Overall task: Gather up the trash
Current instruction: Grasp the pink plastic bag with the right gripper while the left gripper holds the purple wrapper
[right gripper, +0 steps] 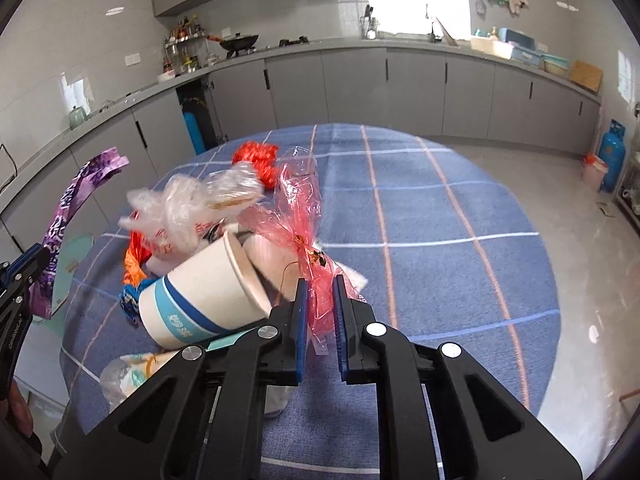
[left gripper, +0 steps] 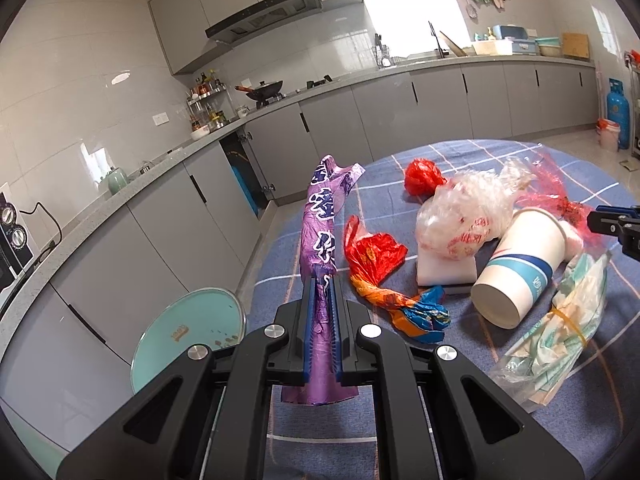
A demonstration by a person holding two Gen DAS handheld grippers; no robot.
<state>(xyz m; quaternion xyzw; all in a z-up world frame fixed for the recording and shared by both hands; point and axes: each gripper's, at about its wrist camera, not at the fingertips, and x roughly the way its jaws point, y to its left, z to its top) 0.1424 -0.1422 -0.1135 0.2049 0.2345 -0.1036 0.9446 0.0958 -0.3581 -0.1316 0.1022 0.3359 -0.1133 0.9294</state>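
My left gripper (left gripper: 322, 280) is shut on a purple plastic bag (left gripper: 320, 216) and holds it above the table's left edge; the bag also shows in the right wrist view (right gripper: 66, 208). My right gripper (right gripper: 320, 284) is nearly shut on a red cellophane wrapper (right gripper: 308, 240), which stands up between its blue pads. Trash lies on the blue checked tablecloth (right gripper: 440, 240): a white paper cup (left gripper: 520, 264) on its side, a clear plastic bag (left gripper: 460, 212), red bags (left gripper: 372, 252), a white block (left gripper: 444, 272) and a clear packet of wrappers (left gripper: 560, 332).
A teal round stool or lid (left gripper: 188, 336) stands beside the table on the left. Grey kitchen cabinets (left gripper: 160, 220) and counter run along the left and back. A blue gas cylinder (right gripper: 612, 156) and a white bucket (right gripper: 594, 172) stand at the far right.
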